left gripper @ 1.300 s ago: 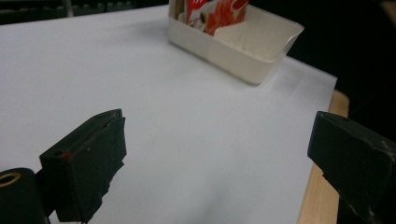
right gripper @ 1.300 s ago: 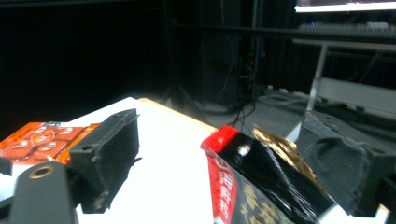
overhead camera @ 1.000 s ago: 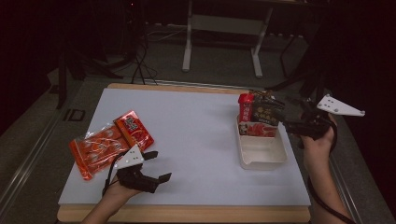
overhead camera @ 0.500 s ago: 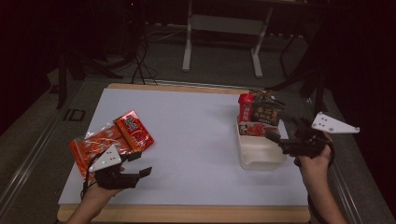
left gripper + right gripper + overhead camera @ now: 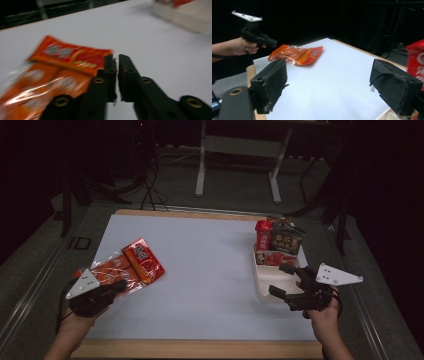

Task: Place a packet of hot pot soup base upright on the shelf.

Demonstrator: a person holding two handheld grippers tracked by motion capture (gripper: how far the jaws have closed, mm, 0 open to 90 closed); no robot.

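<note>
Two orange-red snack packets (image 5: 145, 261) lie overlapping at the table's left, blurred in the left gripper view (image 5: 67, 53). My left gripper (image 5: 119, 285) rests at their near right edge. Its jaws have just been closing and now stand shut, with nothing seen between them (image 5: 117, 62); the packet lies just left of them. My right gripper (image 5: 278, 280) hangs open over the near end of the white tray (image 5: 262, 287), empty. Its pads (image 5: 272, 80) frame the table, with the packets (image 5: 297, 53) and the left gripper (image 5: 270, 42) beyond.
The tray's far end holds a red can-like pack (image 5: 263, 234), a dark packet (image 5: 286, 240) and a flat red pack (image 5: 274, 258). A red pack (image 5: 415, 57) shows at the right gripper view's edge. White mat (image 5: 210, 270) covers the table; metal stand legs stand behind.
The left hand moved left to the packets and its jaws went from open to shut. The right hand came down and toward the near side, from beside the tray's packs to its near end.
</note>
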